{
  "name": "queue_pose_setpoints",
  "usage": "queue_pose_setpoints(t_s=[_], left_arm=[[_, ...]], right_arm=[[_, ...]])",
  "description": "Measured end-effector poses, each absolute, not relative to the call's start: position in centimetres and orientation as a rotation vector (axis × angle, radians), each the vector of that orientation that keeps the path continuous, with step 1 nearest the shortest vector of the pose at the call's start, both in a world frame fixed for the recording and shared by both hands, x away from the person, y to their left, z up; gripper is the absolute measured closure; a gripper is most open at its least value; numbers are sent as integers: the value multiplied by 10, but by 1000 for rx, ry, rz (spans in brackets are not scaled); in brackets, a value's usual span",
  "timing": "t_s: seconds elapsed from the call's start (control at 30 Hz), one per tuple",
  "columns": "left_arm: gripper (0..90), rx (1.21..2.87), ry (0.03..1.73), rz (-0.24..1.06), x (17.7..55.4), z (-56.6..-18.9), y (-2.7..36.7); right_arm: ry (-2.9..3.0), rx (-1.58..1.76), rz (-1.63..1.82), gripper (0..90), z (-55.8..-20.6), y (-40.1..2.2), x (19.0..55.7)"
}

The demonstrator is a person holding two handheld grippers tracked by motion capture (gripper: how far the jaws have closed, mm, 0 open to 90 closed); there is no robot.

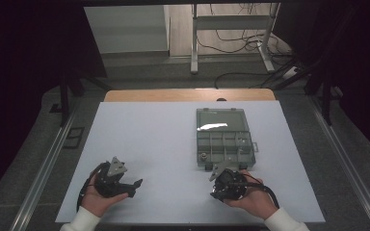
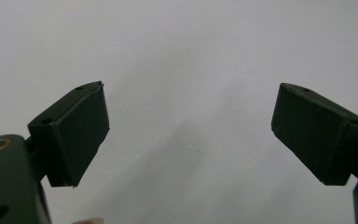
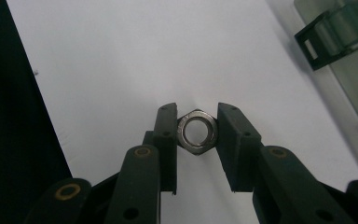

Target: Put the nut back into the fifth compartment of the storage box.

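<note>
Right hand (image 1: 253, 197) rests low at the near edge of the desk (image 1: 164, 144), palm cupped under the right gripper (image 3: 196, 133), which sits just in front of the near wall of the organiser box (image 1: 226, 139). In the right gripper view its jaws are clamped on a hex nut (image 3: 196, 132) — one pad on each side, the bore facing the camera, white desk surface behind it. Left hand (image 1: 99, 195) lies well apart on the other side of the desk, palm up under the left gripper (image 1: 136, 186), whose jaws point toward the middle of the desk. In the left gripper view those jaws stand wide apart with nothing between them, just plain white surface. Hard to make out: in the high view the nut itself cannot be seen, being covered by the right gripper's body and grey plate (image 1: 218, 168); whether the nut touches the desk or is held just above it cannot be told. The box lid (image 1: 220, 119) is open and lies flat behind the compartments, with glare on the clear plastic; one small metal part (image 1: 204, 156) sits in the near left compartment, and contents of the others are too small to read. A box latch (image 3: 313, 44) shows, cut off, at the upper right of the right gripper view. Around the desk — dark curtains at both sides, a metal stand (image 1: 231, 36) and loose cables (image 1: 241, 41) on the floor beyond.
</note>
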State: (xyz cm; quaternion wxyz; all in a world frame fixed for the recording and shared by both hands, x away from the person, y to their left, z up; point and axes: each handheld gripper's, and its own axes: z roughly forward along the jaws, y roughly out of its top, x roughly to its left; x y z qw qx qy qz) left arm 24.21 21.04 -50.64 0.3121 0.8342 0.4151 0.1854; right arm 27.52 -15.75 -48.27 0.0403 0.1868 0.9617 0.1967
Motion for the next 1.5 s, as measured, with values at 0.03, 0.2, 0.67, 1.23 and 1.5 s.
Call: queue_pose_setpoints(t_s=[0.03, 0.2, 0.67, 1.23, 1.5], left_arm=[[116, 2201, 1095, 489, 242, -506, 210], [116, 2202, 1093, 491, 242, -506, 210], [115, 2205, 1092, 491, 242, -506, 210], [116, 2207, 1092, 490, 242, -506, 210], [116, 2206, 1092, 490, 242, -507, 210]], right_arm=[[2944, 575, 608, 697, -482, -157, 276], [2931, 584, 619, 698, -478, -157, 277], [2902, 620, 671, 698, -467, -155, 288], [2881, 646, 699, 698, -460, -153, 300], [2866, 660, 720, 698, -455, -151, 309]])
